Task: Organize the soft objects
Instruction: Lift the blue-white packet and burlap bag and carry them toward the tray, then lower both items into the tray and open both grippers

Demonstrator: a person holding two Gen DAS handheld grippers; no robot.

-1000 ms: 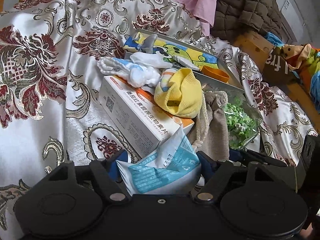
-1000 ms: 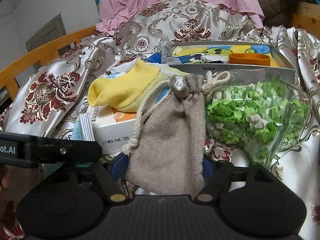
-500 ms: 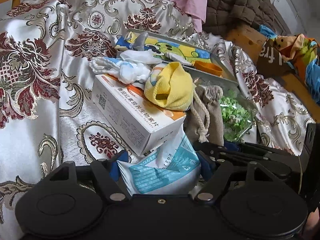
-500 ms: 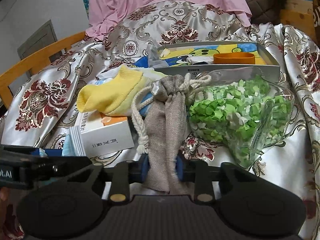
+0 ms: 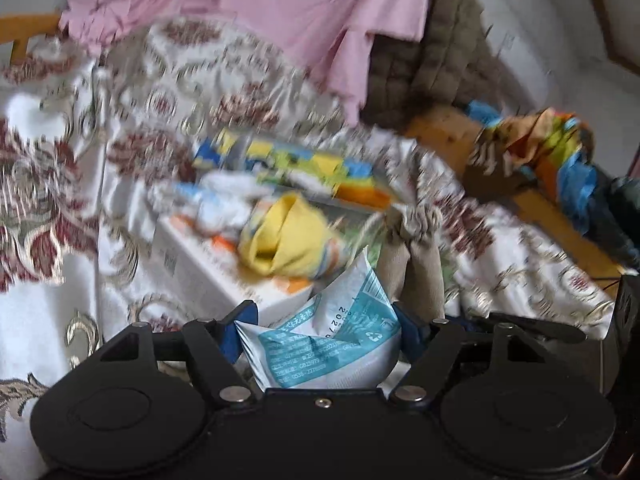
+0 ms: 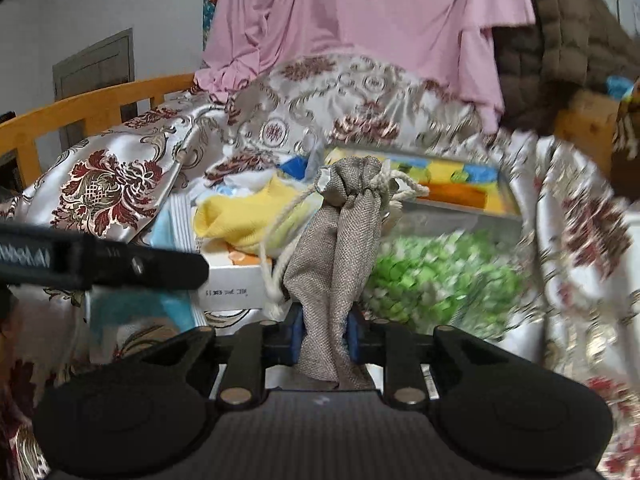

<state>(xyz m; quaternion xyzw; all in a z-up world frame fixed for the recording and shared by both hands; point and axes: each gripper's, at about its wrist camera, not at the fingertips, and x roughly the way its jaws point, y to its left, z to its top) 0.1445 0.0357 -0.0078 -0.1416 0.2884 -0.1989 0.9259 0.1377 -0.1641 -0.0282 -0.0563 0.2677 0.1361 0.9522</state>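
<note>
Two grippers: your right gripper [image 6: 323,334] has just squeezed tight on one grey pouch [image 6: 338,248]; your left gripper [image 5: 318,334] stands wide, hugging one blue-white packet [image 5: 328,344]. One yellow sock [image 5: 286,242] lies beyond on a white box [image 5: 200,268].

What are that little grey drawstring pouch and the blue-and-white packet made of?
The grey drawstring pouch looks like coarse linen or burlap: matte, with a visible weave and a cotton-like cord. The blue-and-white printed packet looks like thin plastic film: smooth, slightly glossy, sharply creased.
</note>
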